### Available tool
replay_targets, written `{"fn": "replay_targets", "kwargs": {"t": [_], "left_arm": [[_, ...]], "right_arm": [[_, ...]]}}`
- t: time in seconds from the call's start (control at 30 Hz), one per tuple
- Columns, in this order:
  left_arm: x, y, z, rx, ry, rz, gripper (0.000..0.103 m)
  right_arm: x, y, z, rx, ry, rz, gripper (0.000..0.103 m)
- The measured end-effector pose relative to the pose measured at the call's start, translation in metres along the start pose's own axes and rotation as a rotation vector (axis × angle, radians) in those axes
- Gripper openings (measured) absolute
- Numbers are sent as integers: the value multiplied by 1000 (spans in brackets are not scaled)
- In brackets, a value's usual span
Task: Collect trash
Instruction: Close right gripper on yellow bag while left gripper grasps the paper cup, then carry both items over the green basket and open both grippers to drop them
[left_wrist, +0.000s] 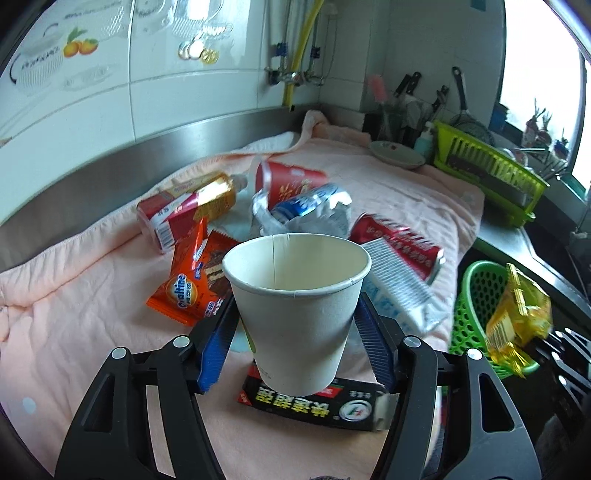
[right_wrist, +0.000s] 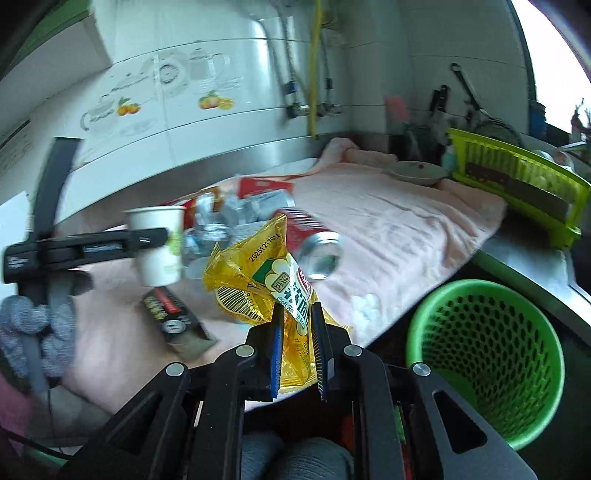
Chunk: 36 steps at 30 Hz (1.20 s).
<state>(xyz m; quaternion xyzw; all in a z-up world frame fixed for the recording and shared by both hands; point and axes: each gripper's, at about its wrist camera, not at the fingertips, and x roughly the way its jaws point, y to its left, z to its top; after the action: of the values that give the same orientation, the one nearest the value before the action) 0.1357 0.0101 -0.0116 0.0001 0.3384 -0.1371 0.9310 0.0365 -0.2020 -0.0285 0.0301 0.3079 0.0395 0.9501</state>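
While both grippers carry trash, the step in hand looks like transfer to the bin (right_wrist: 491, 362). Left gripper (left_wrist: 295, 332): jaws clamped on a paper cup (left_wrist: 295, 295), upright, lifted above the box (left_wrist: 314, 406) on the pink towel (left_wrist: 92, 314). Right gripper (right_wrist: 299, 350): jaws pinched on a crinkly yellow wrapper (right_wrist: 258, 280), bin just right of them. Next, probably: swing the wrapper over the perforated green rim and release; thin film may cling. Cup is light and easily crushed. Cans (left_wrist: 395, 240) and foil packets remain ahead of the left jaws.
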Motion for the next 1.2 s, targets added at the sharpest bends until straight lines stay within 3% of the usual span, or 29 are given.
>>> {"fn": "replay_targets", "kwargs": {"t": [0.27,0.5,0.63,0.67,0.73,1.2], "left_arm": [[-21,-60,11,83,-33,-109,63],[-7,-123,10,138,4,-197,63],[8,-159,6,178,45,-236,63],[13,-168,5,185,57,-245,63],[22,-183,3,192,82,-275,63],[74,-261,-18,241,184,-381,64]], "right_arm": [[-7,-80,-15,91,6,-207,15],[2,-142,-36,152,65,-312,15],[5,-171,-49,203,90,-325,18],[3,-177,-52,216,90,-337,23],[2,-185,-56,230,96,-337,44],[-40,-210,-67,281,17,-378,67]]}}
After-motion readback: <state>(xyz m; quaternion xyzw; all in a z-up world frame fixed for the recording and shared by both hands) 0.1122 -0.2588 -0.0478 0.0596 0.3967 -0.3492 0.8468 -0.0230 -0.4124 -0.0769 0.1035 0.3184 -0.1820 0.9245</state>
